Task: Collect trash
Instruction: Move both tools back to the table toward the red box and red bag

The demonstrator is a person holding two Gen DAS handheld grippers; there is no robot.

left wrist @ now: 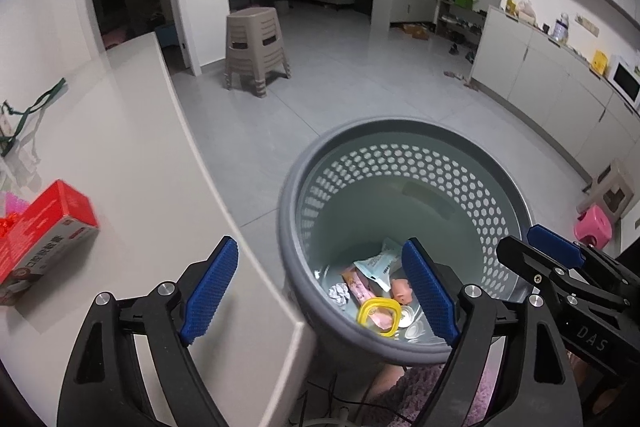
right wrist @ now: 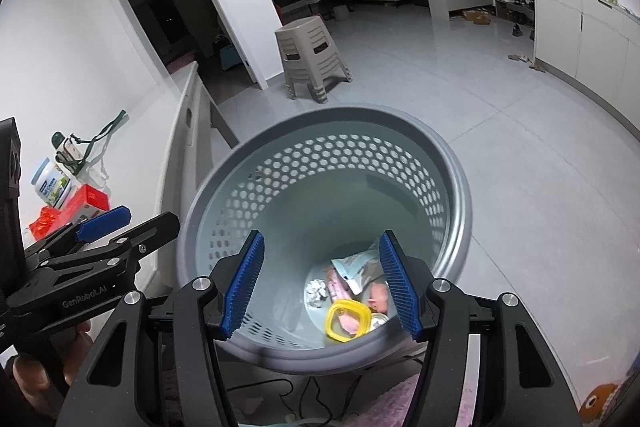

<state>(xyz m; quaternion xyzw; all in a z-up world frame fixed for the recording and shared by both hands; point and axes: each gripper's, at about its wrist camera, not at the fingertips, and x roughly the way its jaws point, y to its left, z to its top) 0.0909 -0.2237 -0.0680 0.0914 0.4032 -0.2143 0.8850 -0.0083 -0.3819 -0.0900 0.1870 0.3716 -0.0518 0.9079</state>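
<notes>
A grey perforated trash basket [left wrist: 460, 135] stands on the floor beside the white counter; it also shows in the right wrist view [right wrist: 456, 179]. Inside lie a yellow ring [right wrist: 347, 319], a pink wrapper [right wrist: 338, 287], a crumpled foil ball [right wrist: 316, 291], a pale packet [right wrist: 354, 265] and a pink toy [right wrist: 379, 297]. My left gripper [left wrist: 320, 291] is open and empty, over the counter edge and the basket's left rim. My right gripper [right wrist: 322, 285] is open and empty above the basket. A red box [left wrist: 44, 239] lies on the counter at the left.
The white counter [left wrist: 132, 155] runs along the left, with a green-strapped bottle [right wrist: 70, 149], a white tub [right wrist: 52, 183] and red packaging [right wrist: 44, 221]. Stacked beige stools [left wrist: 256, 47] stand on the tiled floor. White cabinets [left wrist: 540, 67] line the right wall. A pink stool [left wrist: 594, 227] is at right.
</notes>
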